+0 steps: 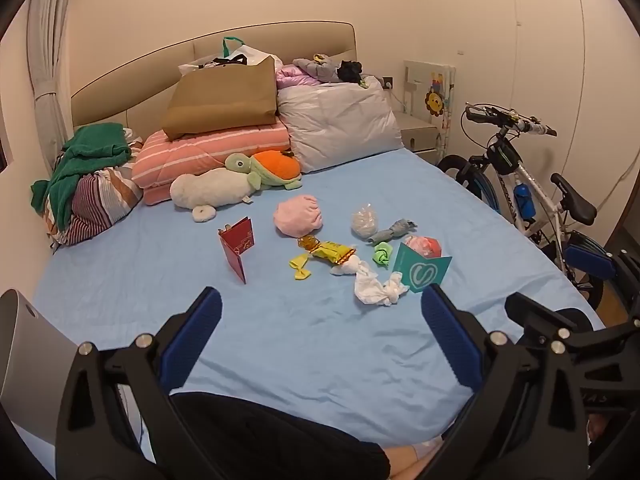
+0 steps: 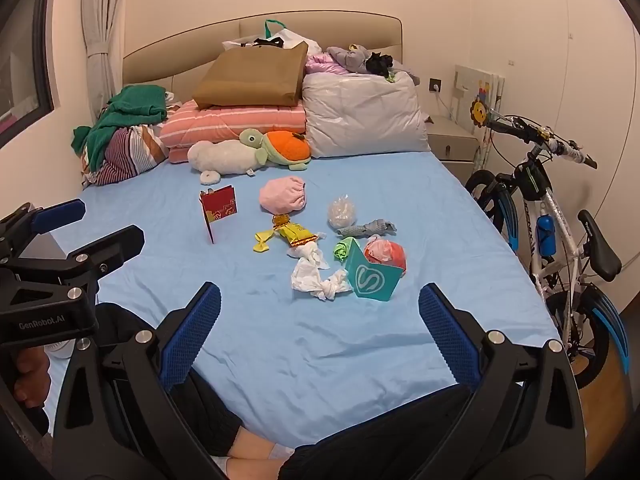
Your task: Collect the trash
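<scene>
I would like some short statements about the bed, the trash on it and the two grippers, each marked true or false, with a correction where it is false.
1. Both grippers are open and hold nothing. True: the left gripper and the right gripper stand wide over bare blue sheet.
2. The crumpled white tissue lies right next to the teal card. True.
3. The red card lies flat on the sheet. False: it stands upright, folded open.
4. The bicycle stands on the curtain side of the bed. False: it is on the opposite side, by the nightstand.
5. The brown paper bag rests on the striped pink quilt. True.
</scene>
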`<state>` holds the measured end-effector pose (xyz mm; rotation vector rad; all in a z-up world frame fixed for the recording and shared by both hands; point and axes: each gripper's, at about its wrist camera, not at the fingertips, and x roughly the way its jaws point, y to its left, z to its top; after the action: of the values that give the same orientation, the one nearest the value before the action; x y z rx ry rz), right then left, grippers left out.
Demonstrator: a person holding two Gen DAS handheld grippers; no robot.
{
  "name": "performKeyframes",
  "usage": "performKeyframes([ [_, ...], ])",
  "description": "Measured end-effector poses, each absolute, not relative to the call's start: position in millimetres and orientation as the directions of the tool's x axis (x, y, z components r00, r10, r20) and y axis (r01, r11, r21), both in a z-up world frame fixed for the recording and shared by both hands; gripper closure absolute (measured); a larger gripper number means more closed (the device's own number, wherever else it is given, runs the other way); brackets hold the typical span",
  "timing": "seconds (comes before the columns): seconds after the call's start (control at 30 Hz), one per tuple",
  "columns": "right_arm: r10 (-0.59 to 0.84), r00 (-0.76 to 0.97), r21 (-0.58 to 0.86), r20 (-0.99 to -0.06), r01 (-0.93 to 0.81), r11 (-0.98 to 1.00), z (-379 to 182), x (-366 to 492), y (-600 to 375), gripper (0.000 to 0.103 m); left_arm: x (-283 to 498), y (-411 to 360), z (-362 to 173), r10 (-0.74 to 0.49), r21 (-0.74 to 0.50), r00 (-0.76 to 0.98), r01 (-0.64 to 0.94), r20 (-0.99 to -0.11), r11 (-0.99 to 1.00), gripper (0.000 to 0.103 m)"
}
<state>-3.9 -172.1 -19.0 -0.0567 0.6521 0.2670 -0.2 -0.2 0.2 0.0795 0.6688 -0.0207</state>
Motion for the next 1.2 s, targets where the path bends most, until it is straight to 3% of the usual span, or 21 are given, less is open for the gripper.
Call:
performKeyframes([
  [1.2,0.223,0.762,0.025,-0.608,-0.263,0.965,-18.2,-2.1,-168.5,0.007,0.0,0.2,0.3,0.005,0.066,0.783,0.046,-0.622,0.997,0.004],
])
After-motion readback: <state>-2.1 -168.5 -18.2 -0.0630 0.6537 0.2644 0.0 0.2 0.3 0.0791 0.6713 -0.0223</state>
